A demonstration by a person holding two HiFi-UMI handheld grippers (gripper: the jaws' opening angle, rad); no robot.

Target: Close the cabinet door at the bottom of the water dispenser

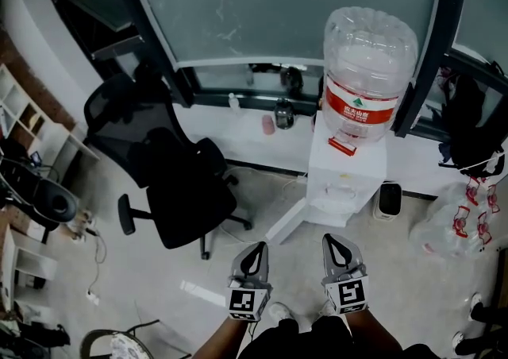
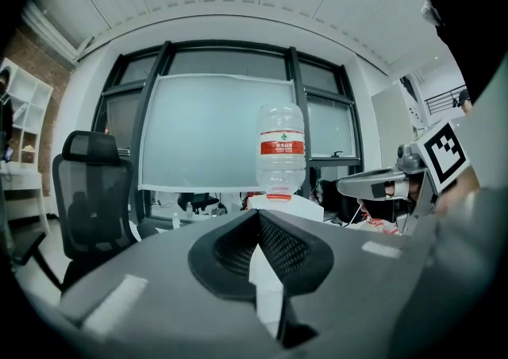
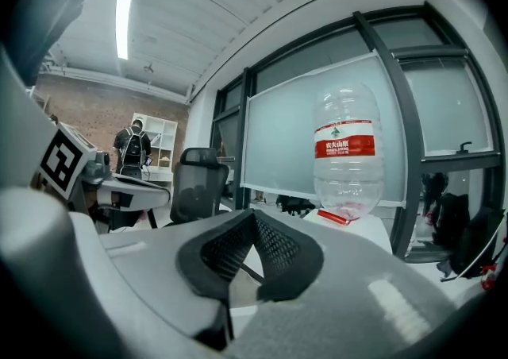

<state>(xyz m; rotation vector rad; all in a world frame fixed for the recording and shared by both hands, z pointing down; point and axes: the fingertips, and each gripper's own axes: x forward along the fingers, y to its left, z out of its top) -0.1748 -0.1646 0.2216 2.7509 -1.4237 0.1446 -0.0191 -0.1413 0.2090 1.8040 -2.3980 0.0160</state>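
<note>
A white water dispenser (image 1: 346, 179) with a large clear bottle (image 1: 366, 71) on top stands against the window wall. Its bottom cabinet door (image 1: 287, 222) hangs open, swung out to the left over the floor. My left gripper (image 1: 257, 248) and right gripper (image 1: 334, 240) are held side by side just in front of the dispenser, both shut with nothing between the jaws. The right gripper points at the dispenser's front; the left one sits near the door's outer edge. Past the shut left gripper (image 2: 258, 214) I see the bottle (image 2: 282, 151). The right gripper (image 3: 252, 214) also faces the bottle (image 3: 345, 151).
A black office chair (image 1: 171, 179) stands left of the dispenser. A small white appliance (image 1: 388, 200) and plastic bags (image 1: 456, 226) lie to its right. Bottles and a kettle (image 1: 283, 113) sit on the window ledge. A person (image 3: 131, 147) stands far back by white shelves.
</note>
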